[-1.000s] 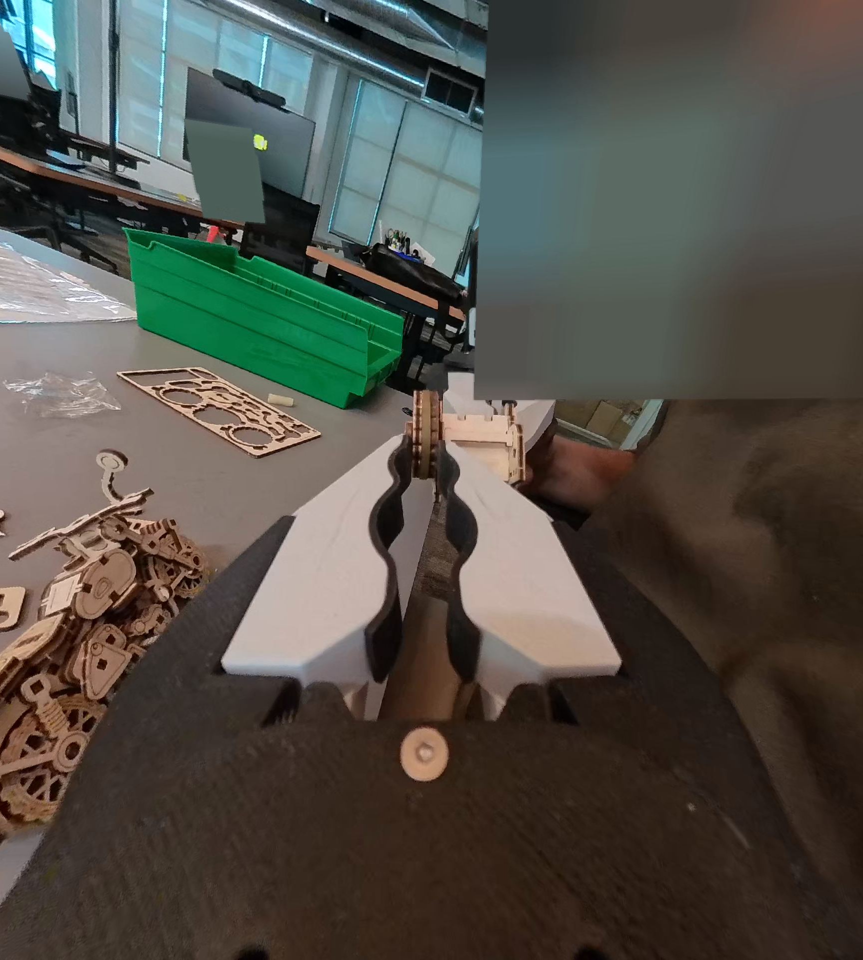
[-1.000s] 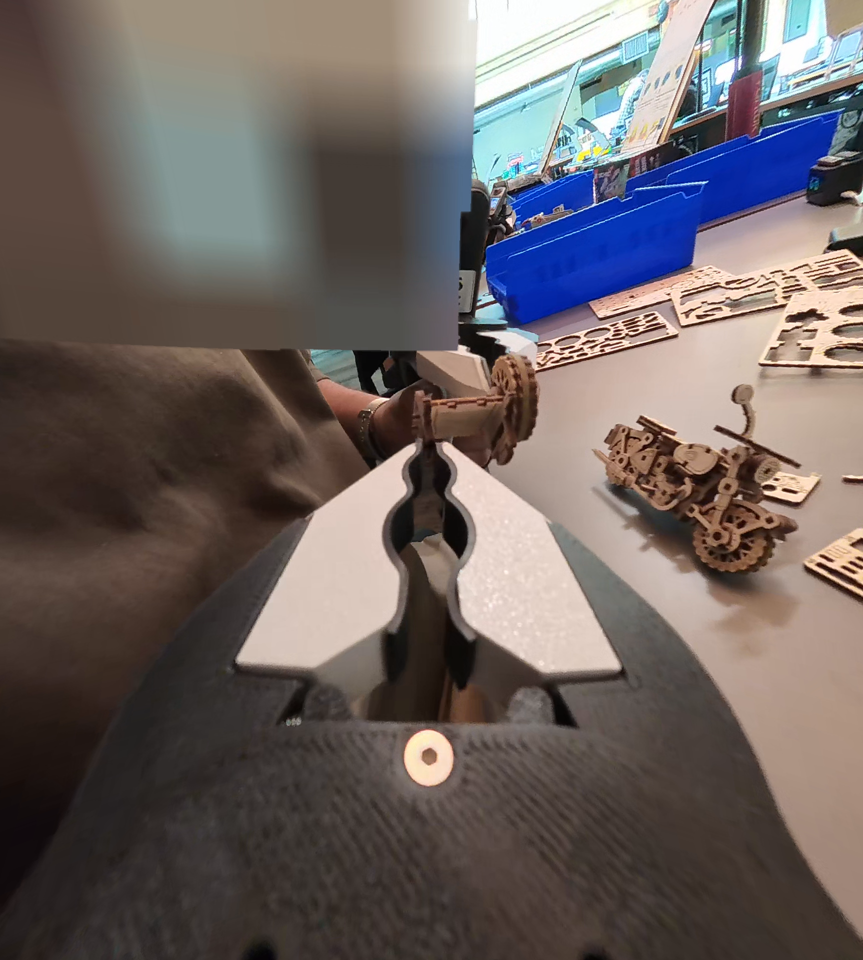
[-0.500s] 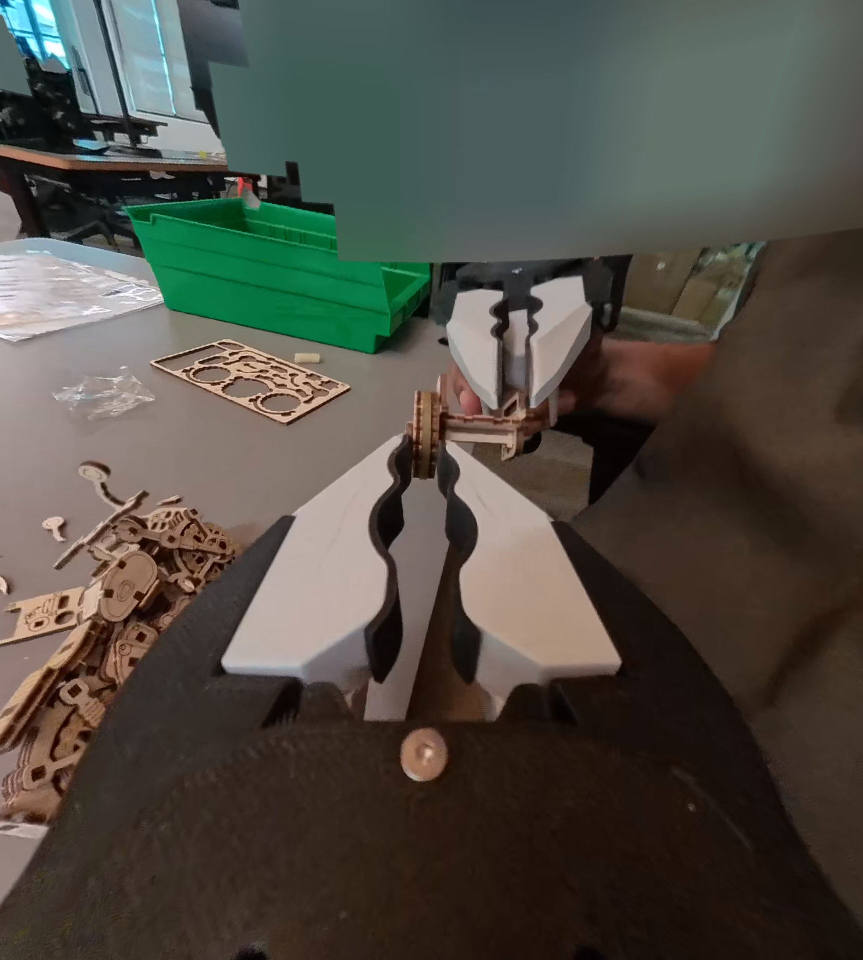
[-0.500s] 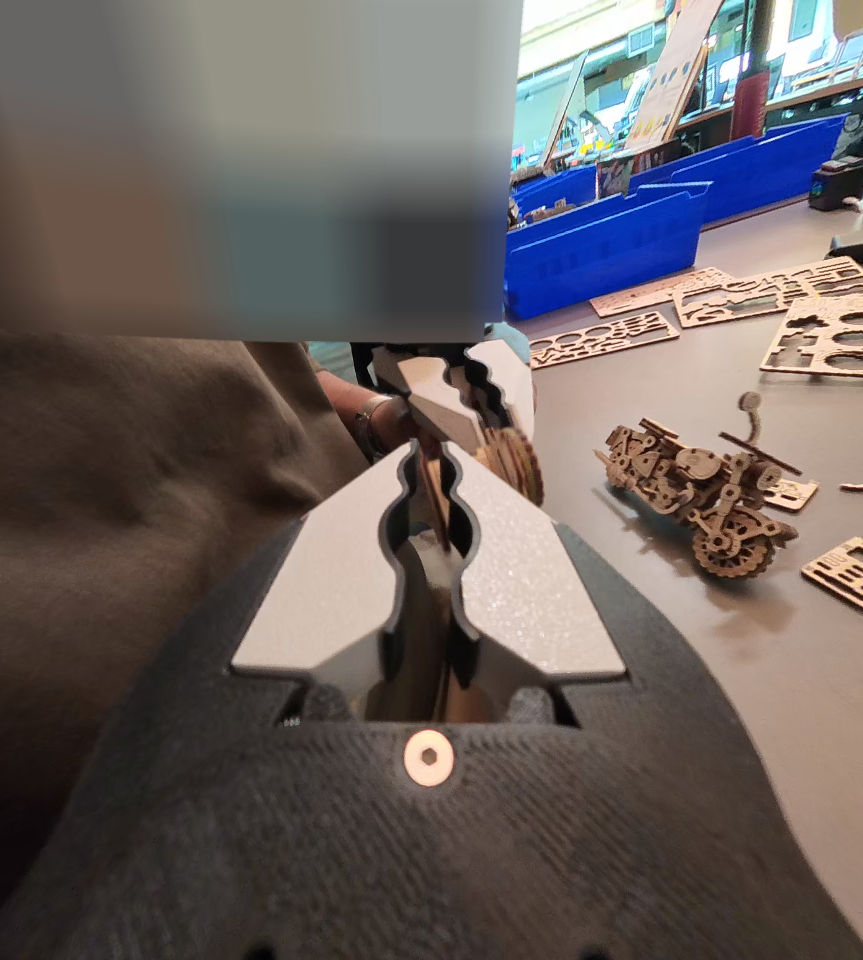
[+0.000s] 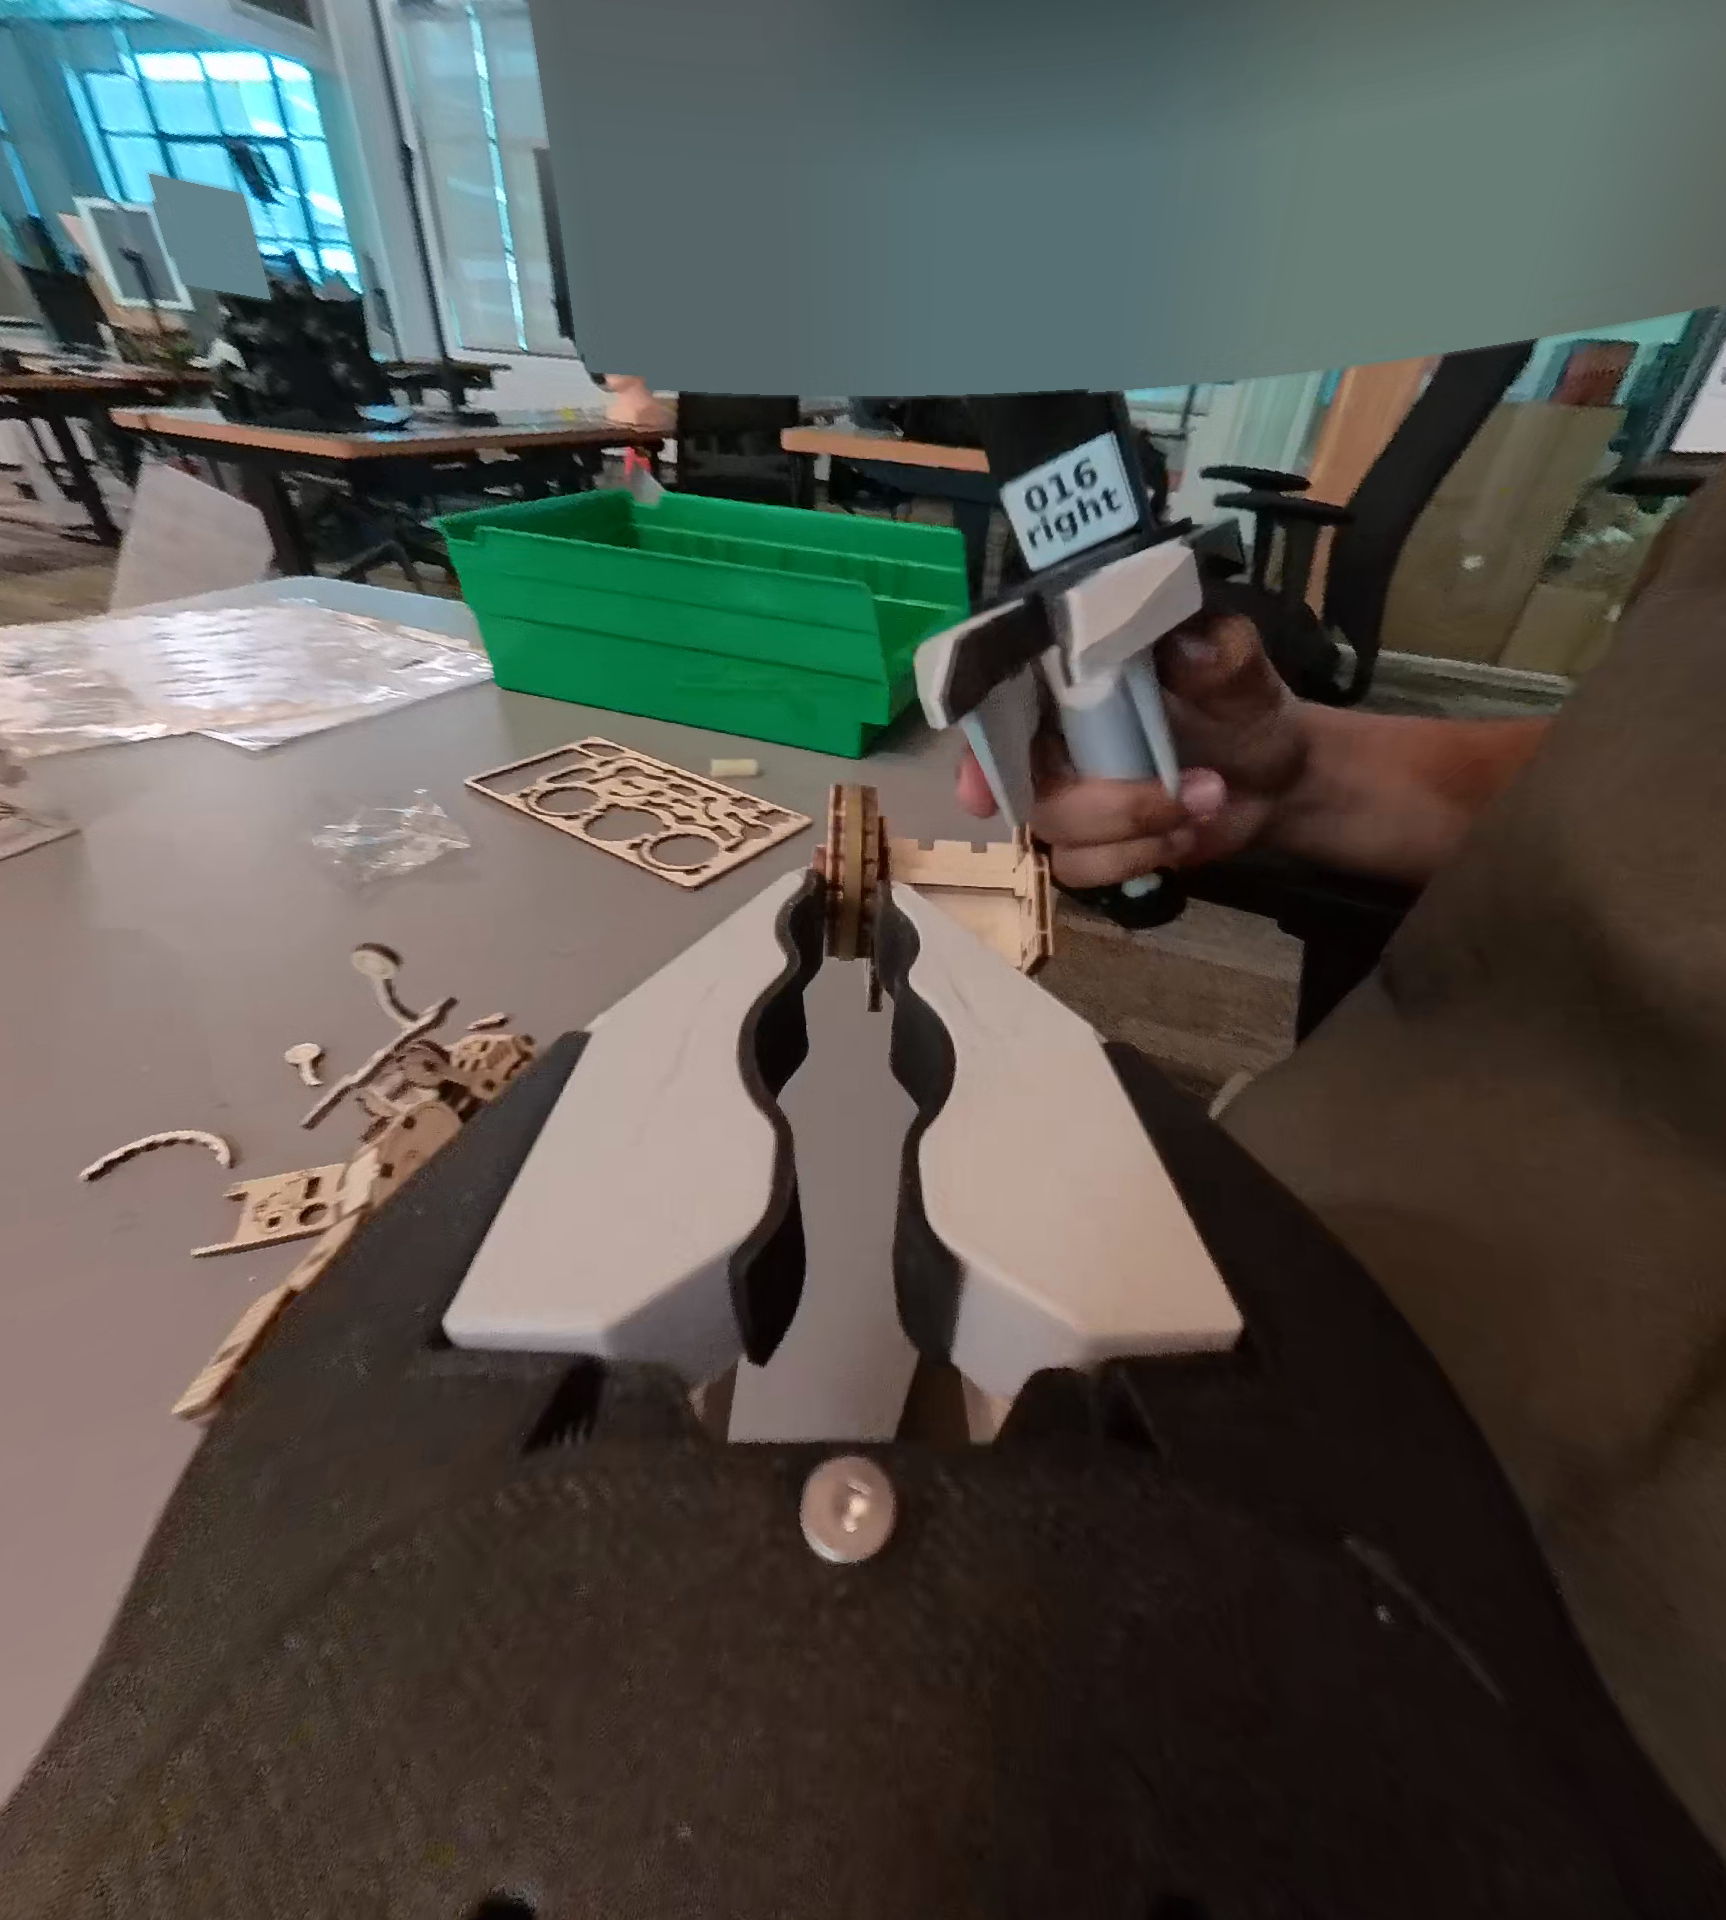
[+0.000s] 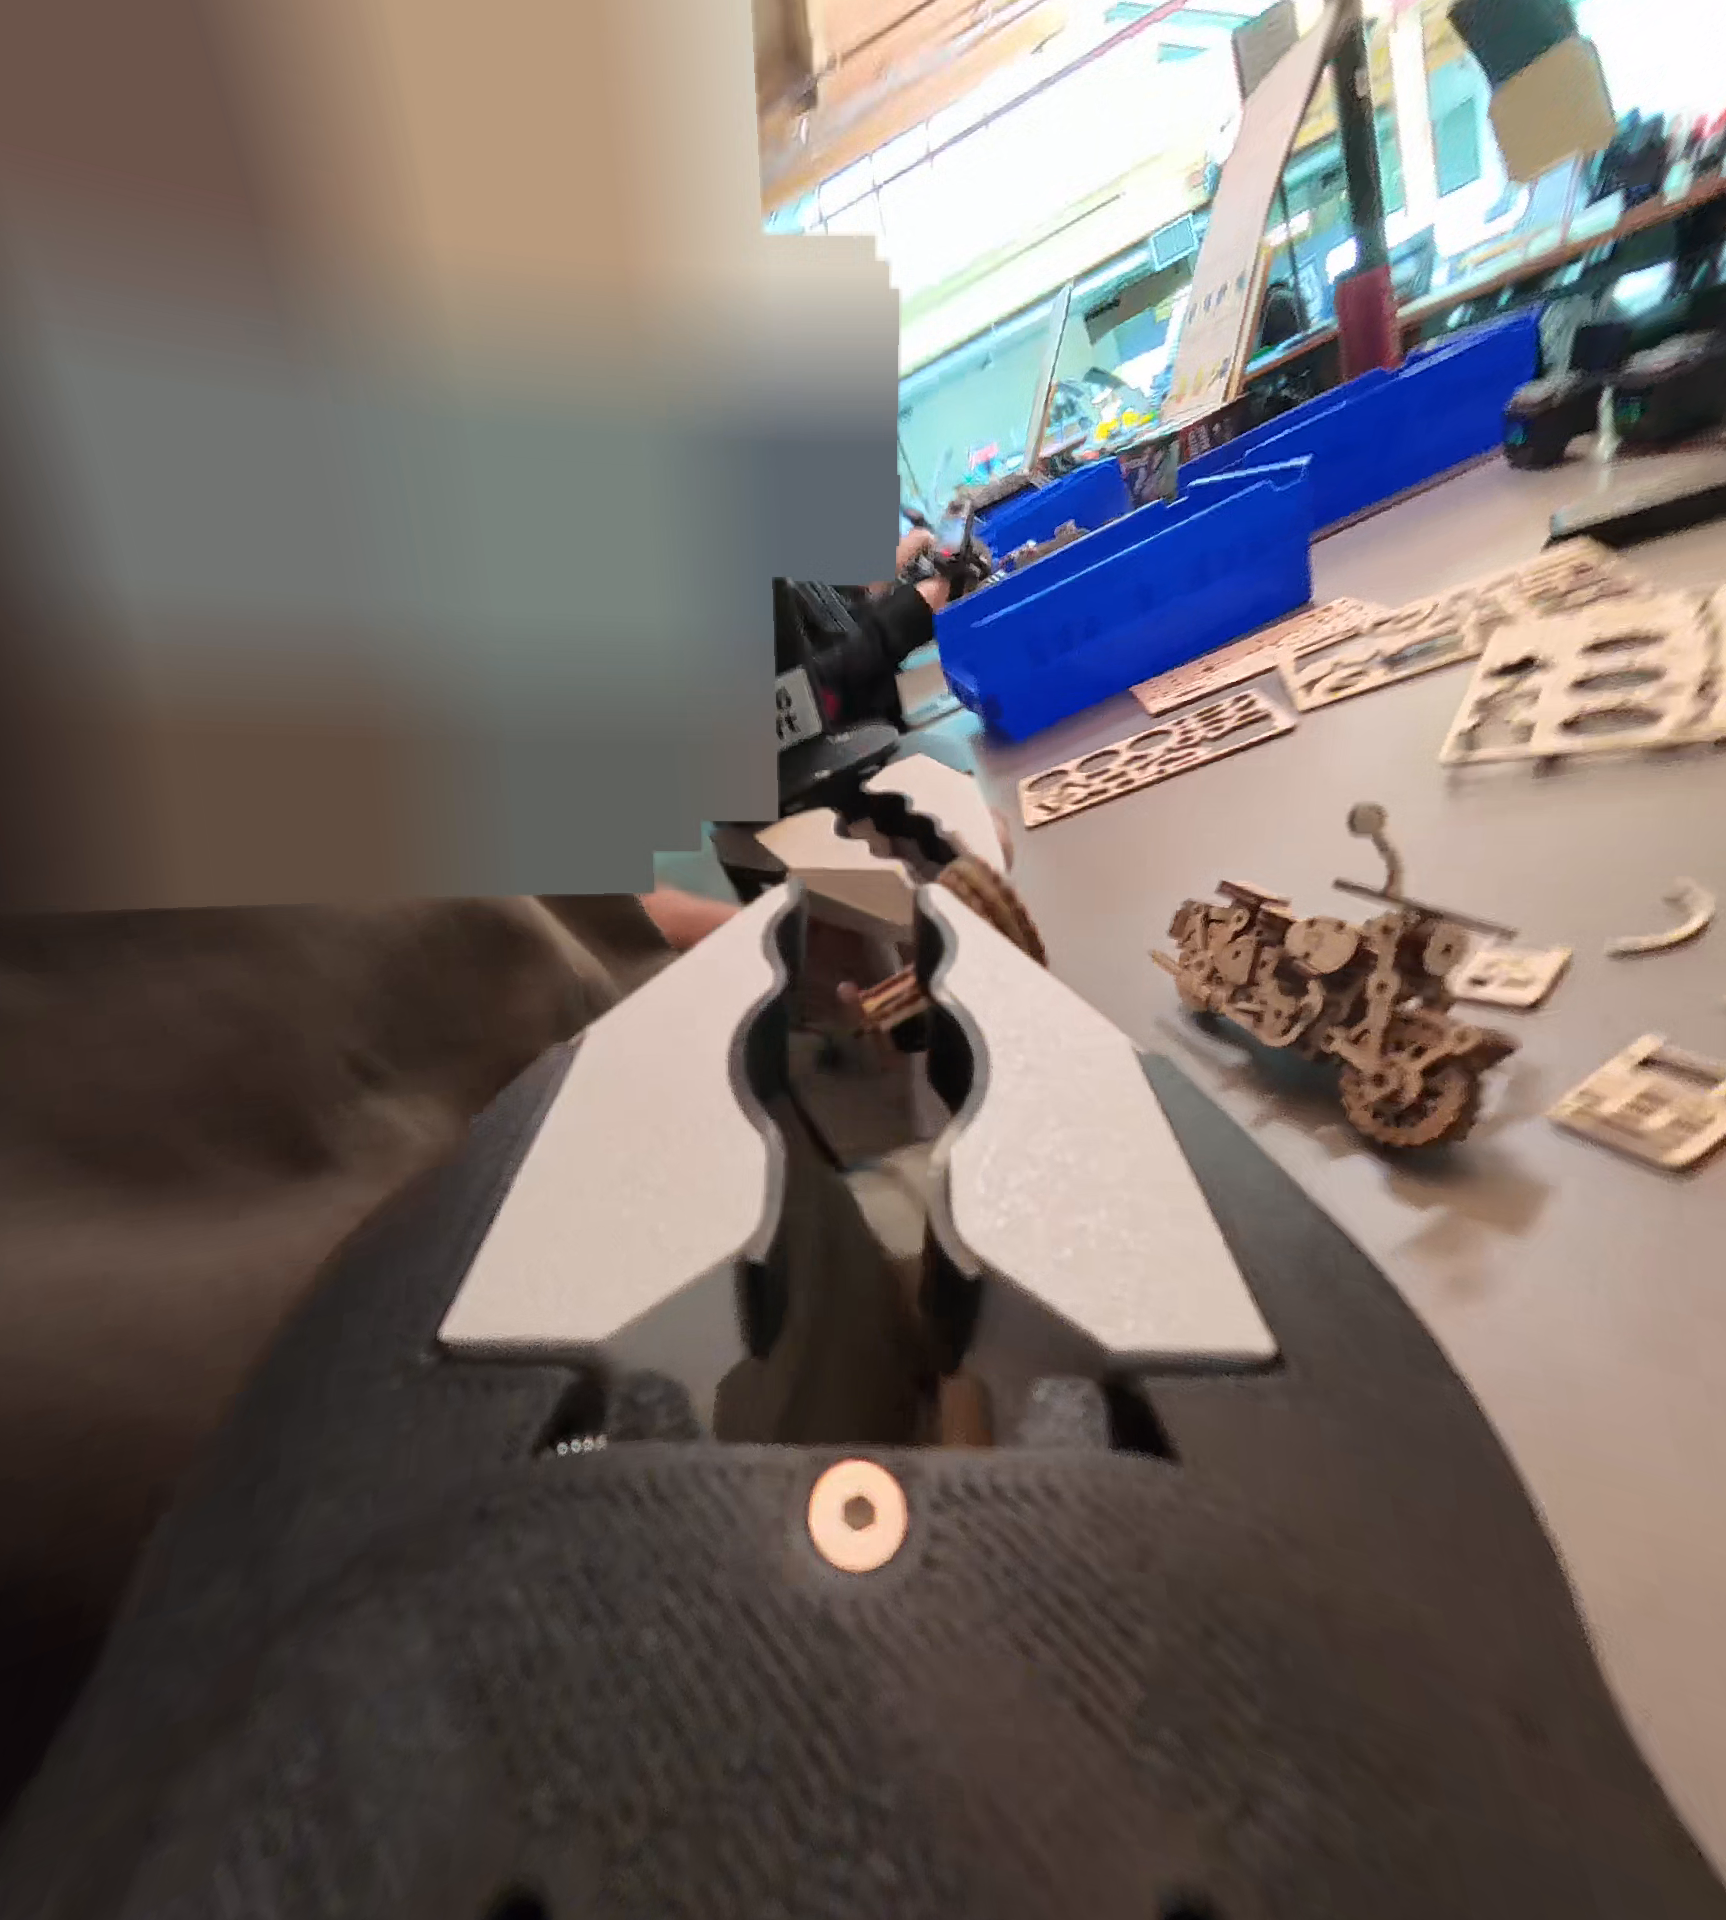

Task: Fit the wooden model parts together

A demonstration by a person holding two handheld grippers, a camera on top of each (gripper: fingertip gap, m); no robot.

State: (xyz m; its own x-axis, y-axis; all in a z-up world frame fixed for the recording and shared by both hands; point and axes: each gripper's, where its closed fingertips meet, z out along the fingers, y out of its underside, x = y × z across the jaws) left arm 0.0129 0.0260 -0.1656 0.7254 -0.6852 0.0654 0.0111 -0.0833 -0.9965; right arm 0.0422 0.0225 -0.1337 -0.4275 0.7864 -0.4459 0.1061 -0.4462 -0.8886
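Change: right hand-held gripper (image 5: 952,665) has let go of the wheel assembly (image 5: 926,883) and lifted away.
Right hand-held gripper: released, empty.
Left hand-held gripper (image 5: 851,914): clenched on the assembly's wheel, off the desk (image 5: 111,935) edge.

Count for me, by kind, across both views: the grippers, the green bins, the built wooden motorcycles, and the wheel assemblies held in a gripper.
Grippers: 2, the left gripper and the right gripper
Green bin: 1
Built wooden motorcycle: 1
Wheel assembly, held in the left gripper: 1
Total: 5
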